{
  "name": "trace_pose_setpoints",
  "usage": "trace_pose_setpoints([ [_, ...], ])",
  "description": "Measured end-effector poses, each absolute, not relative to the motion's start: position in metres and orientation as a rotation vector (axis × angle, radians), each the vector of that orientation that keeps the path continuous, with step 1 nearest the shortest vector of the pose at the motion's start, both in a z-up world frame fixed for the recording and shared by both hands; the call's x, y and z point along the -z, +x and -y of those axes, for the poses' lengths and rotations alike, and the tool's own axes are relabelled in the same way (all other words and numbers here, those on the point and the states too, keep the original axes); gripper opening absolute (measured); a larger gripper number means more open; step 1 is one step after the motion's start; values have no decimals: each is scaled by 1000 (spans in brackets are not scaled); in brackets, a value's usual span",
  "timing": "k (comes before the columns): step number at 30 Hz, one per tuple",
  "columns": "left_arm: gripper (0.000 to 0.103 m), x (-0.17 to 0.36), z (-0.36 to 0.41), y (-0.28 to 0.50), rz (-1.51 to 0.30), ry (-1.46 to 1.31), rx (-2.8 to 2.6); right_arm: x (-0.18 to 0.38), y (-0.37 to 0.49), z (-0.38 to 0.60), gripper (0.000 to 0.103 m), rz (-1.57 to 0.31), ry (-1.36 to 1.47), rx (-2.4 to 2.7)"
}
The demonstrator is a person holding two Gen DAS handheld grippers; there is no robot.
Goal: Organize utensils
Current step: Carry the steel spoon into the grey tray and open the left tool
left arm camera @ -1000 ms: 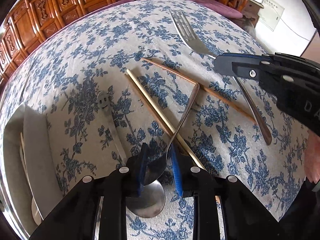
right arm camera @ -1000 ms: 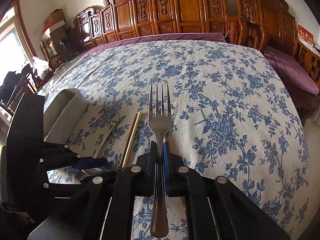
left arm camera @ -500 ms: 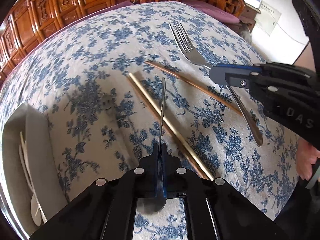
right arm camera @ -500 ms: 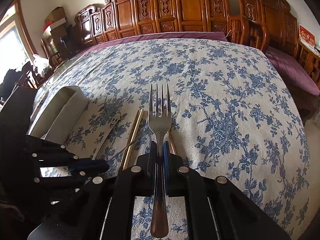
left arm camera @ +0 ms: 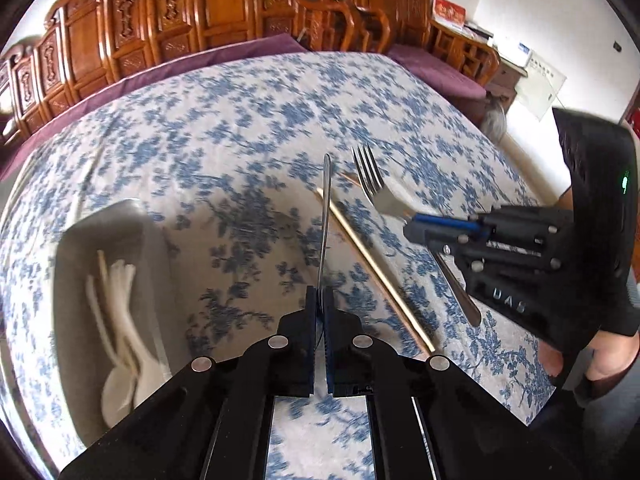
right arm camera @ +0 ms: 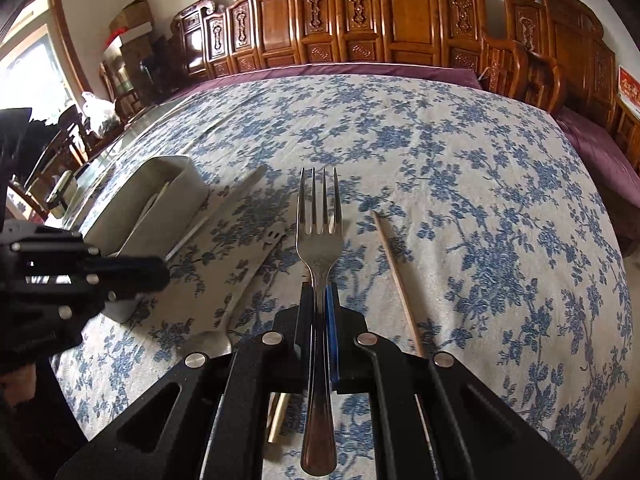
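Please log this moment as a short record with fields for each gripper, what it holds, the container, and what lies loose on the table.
left gripper: shut on the spoon, handle pointing forward, lifted off the cloth
right gripper: shut on the fork, tines forward, held above the table
container: grey tray on the left, holding white utensils
loose on tablecloth: gold chopstick, brown chopstick, flat smiley-face utensil
surroundings: carved wooden chairs behind the table
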State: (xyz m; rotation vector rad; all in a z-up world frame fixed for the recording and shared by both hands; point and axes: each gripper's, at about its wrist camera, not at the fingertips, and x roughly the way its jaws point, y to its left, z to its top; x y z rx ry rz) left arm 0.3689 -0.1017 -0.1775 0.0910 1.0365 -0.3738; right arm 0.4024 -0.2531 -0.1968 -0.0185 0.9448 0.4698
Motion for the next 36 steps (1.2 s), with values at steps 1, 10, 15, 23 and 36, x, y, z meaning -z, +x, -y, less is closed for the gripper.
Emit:
trace_pose_setpoints([
  [1, 2, 176, 98, 369, -1033, 88, 369, 196, 401, 248, 8, -943, -27, -478],
  [10, 2, 162, 42, 367, -992, 58, 296, 195, 395, 210, 8, -943, -68, -544],
  [15, 2, 162, 7, 367, -983, 36, 239, 199, 391, 195, 8, -951, -91, -558],
  [23, 2, 185, -35, 369, -1009, -8, 166, 195, 385, 185, 8, -940, -104, -557],
  [36, 3, 214, -57, 372, -1046, -74, 144, 183, 378, 164, 8, -906, -109, -577],
])
